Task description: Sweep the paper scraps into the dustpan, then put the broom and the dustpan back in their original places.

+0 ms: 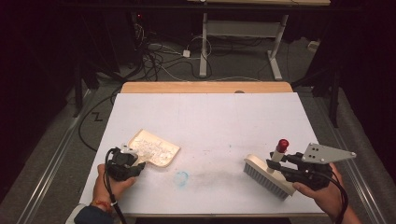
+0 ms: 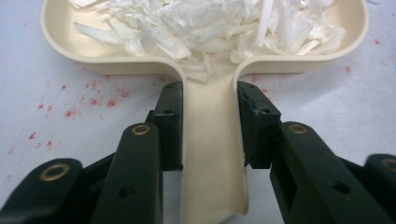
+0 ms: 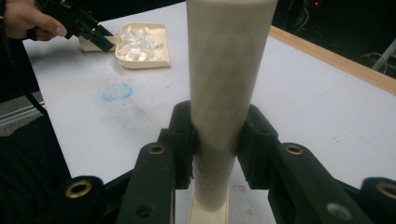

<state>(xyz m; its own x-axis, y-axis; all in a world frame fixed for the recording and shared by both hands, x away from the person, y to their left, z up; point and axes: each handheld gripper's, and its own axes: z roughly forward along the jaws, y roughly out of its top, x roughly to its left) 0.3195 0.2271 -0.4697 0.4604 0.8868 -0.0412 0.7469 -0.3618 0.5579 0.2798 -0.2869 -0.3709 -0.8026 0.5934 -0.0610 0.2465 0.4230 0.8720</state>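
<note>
The left tool (image 2: 212,135) is clamped on the dustpan (image 1: 154,148) handle; the pan of white scraps (image 2: 205,25) opens away from it. Well right of the dustpan, the right tool (image 3: 217,140) grips the brush (image 1: 268,176) handle, bristles facing the pan across the tabletop (image 1: 210,121).

Tongs (image 3: 215,149) around brush handle (image 3: 224,70)
</note>
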